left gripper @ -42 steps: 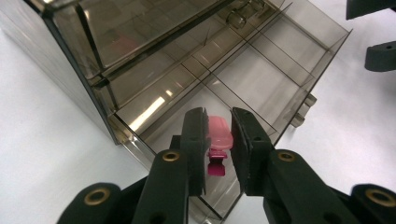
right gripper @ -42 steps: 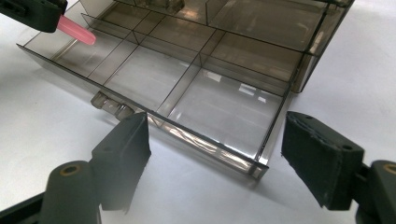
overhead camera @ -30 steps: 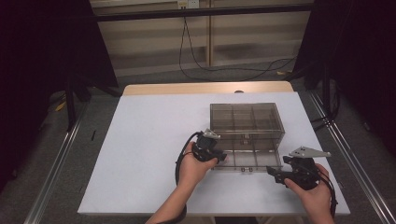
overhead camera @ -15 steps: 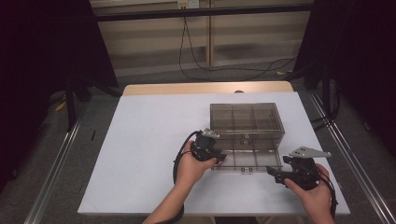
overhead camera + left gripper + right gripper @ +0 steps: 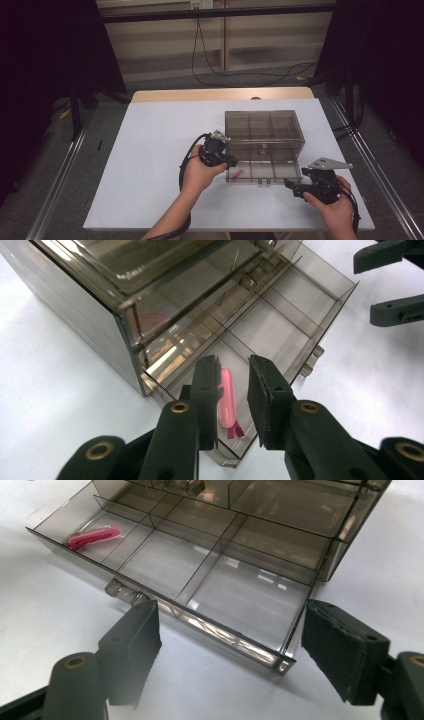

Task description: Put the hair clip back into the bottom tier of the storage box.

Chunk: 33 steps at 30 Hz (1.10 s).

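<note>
Hovering over the pulled-out drawer [image 5: 264, 171] of the smoky clear plastic organizer [image 5: 263, 131], my left gripper [image 5: 234, 395] has its jaws a narrow gap apart and holds nothing; the pink hair clip [image 5: 227, 402] lies below and between them in the drawer's end compartment, loose on the floor there. My right gripper [image 5: 232, 650] stands near the drawer's other front corner on the white tabletop [image 5: 150, 150], jaws spread wide and empty.

I judge the clip light, stiff and smooth, so it could slide or flip if pinched off-centre. Taking it across its narrow width near the middle looks best, with the compartment walls leaving little room for the jaws. The drawer itself seems thin, brittle plastic that would skate on the tabletop if pushed.

From the right gripper view the clip [image 5: 93, 536] is small and far off. Its darker end is partly behind my left jaw, and I cannot tell whether its spring is open. Reflections hide much of the upper drawer's contents.
</note>
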Motion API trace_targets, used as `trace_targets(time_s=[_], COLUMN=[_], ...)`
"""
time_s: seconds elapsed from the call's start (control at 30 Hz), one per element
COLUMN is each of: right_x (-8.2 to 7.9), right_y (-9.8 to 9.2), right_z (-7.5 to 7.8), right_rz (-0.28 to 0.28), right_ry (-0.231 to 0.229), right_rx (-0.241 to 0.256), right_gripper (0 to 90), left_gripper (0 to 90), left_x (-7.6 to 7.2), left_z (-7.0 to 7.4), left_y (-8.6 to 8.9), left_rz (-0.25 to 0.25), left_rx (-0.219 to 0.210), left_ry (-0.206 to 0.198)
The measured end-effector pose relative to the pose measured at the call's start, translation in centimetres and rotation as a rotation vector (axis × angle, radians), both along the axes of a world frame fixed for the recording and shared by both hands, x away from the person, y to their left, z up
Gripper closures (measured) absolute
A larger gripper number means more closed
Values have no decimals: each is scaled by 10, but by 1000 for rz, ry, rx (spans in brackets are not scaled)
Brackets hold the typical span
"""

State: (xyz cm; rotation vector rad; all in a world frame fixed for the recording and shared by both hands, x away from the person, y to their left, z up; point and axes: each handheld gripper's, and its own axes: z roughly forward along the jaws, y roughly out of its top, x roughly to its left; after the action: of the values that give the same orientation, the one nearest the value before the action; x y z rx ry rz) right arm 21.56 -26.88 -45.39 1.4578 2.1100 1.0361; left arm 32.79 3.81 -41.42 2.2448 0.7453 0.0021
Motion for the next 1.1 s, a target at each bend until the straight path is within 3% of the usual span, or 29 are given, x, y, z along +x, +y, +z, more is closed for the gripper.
trace_targets(time_s=[0.6, 0.83, 0.87, 0.9, 1.1], right_x=[0, 0, 0, 0, 0], right_y=[1, 1, 1, 1, 2], right_z=[0, 0, 0, 0, 0], right_rz=[4, 5, 5, 5, 8], right_ry=[4, 1, 2, 1, -2], right_rx=[-1, -2, -2, -2, -5], right_gripper=[234, 234, 234, 234, 234], left_gripper=[803, 803, 803, 803, 803], left_x=[14, 19, 20, 21, 23], left_z=[34, 47, 49, 50, 56], left_y=[0, -1, 0, 0, -2], left_rz=[-6, 3, -8, -5, -1], left_rx=[6, 0, 21, 16, 20], left_ry=[-32, -76, -78, -84, -82])
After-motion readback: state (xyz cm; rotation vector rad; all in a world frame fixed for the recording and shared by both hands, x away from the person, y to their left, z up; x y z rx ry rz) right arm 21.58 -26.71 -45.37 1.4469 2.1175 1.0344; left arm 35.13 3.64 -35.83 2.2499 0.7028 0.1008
